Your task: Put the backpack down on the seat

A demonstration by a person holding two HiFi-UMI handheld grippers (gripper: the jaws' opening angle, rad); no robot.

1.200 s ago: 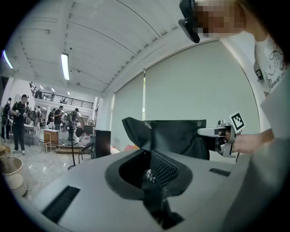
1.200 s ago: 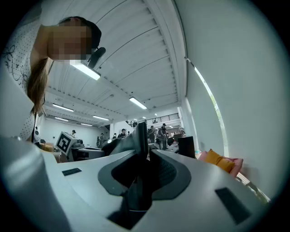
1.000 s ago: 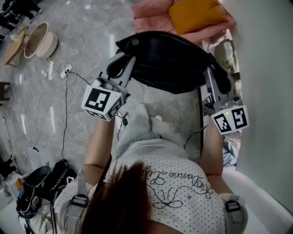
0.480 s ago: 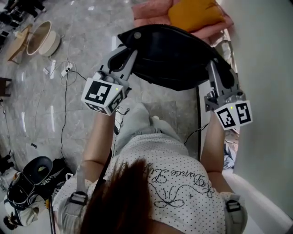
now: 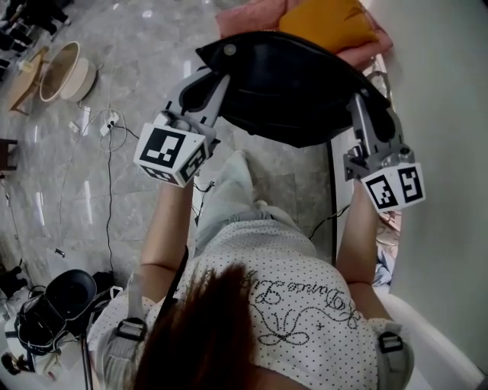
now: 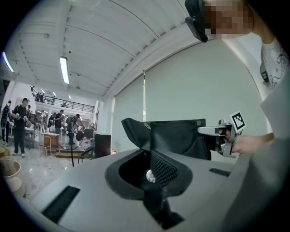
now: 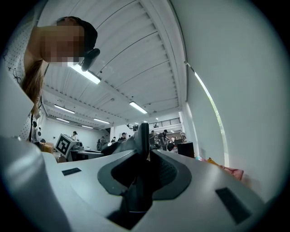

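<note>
I hold a black backpack [image 5: 293,84] stretched in the air between both grippers, above the floor and my legs. My left gripper [image 5: 207,82] is shut on the bag's left edge; in the left gripper view its jaws [image 6: 149,170] pinch black fabric, and the bag [image 6: 176,136] spreads out beyond them. My right gripper [image 5: 364,103] is shut on the bag's right edge, where a black fold [image 7: 142,133] stands up between its jaws. The pink seat [image 5: 248,15] with an orange cushion [image 5: 328,21] lies just beyond the backpack at the top of the head view.
A white wall [image 5: 450,114] runs close along my right side. On the grey tiled floor to the left lie a round basin [image 5: 67,67], cables [image 5: 108,122] and dark bags [image 5: 53,308]. People [image 6: 20,122] stand far off in the hall.
Both grippers and the backpack have moved a little farther from me, toward the pink seat. Both grips are unchanged.
</note>
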